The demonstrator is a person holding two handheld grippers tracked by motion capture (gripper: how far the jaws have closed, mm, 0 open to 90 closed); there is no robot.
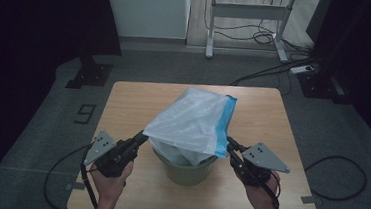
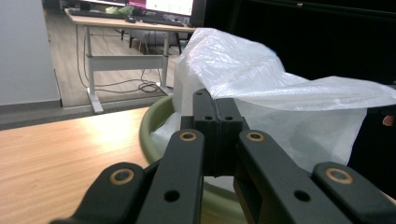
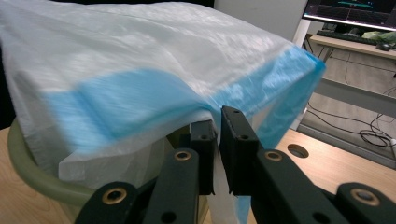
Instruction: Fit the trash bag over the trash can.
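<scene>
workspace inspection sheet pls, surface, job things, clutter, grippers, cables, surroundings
surface: wooden table, round hole near one edge in the right gripper view
job's things: white plastic bag with blue band, stretched over a green bin
clutter: nothing seen
grippers: left gripper shut on the bag's white edge; right gripper shut on the edge by the blue band
cables: one trails from each gripper; more run across the floor
surroundings: dark room, grey floor, desk frame, white wall panel

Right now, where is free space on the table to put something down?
The wooden table is bare along its far edge behind the plastic bag and at its far left corner. The near middle is crowded: the green bin stands between the two grippers.
</scene>
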